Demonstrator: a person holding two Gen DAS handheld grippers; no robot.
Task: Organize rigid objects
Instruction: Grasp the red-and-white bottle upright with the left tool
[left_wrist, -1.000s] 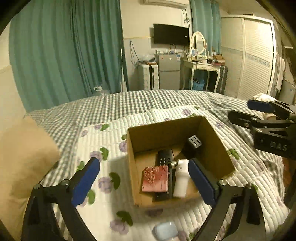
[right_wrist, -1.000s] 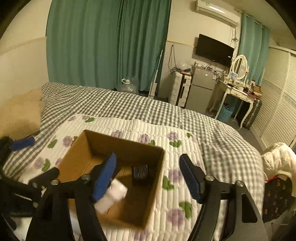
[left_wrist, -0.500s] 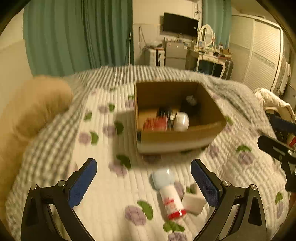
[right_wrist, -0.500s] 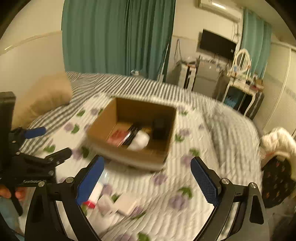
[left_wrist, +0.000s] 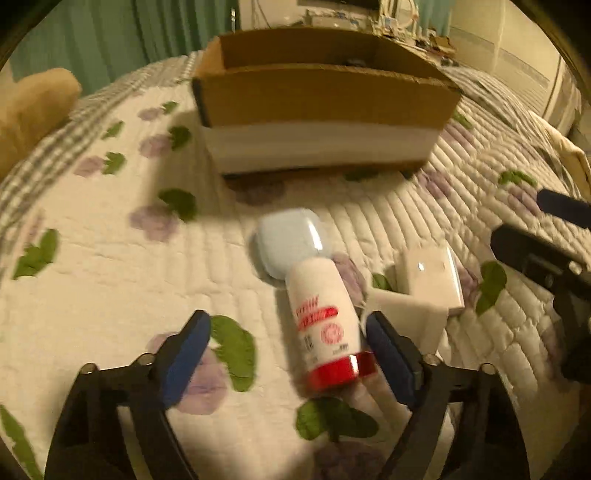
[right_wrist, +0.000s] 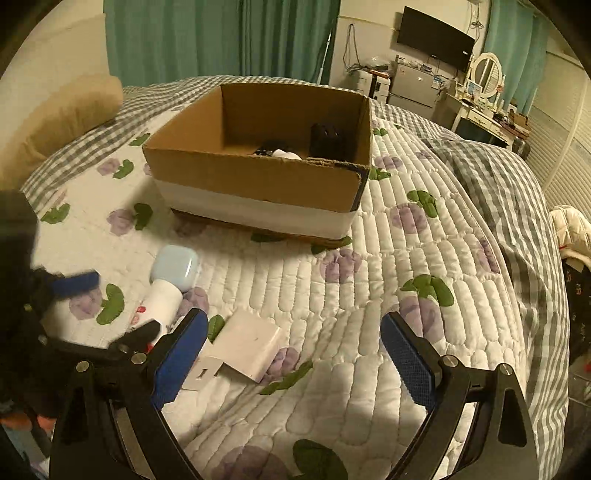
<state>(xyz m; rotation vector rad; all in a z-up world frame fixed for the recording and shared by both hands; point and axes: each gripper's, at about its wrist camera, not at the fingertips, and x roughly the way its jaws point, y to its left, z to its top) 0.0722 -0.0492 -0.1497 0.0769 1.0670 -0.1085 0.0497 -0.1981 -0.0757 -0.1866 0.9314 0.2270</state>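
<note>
A white bottle with a red cap (left_wrist: 323, 325) lies on the quilt, its red cap end between my open left gripper's (left_wrist: 288, 354) fingers, untouched. A pale blue case (left_wrist: 290, 245) lies at its far end. A white box (left_wrist: 432, 284) lies to its right. These also show in the right wrist view: bottle (right_wrist: 160, 299), blue case (right_wrist: 175, 267), white box (right_wrist: 249, 343). My right gripper (right_wrist: 295, 354) is open and empty, low over the quilt, right of the white box. The cardboard box (right_wrist: 258, 177) behind holds several dark items.
A tan pillow (right_wrist: 62, 114) lies at the left. The grey checked bedspread (right_wrist: 498, 184) runs to the right edge of the bed. A dresser, fridge and wardrobe stand far behind.
Both grippers have dropped from above the cardboard box and pulled back toward the near quilt. The left one now straddles the white bottle. Both stay open.
</note>
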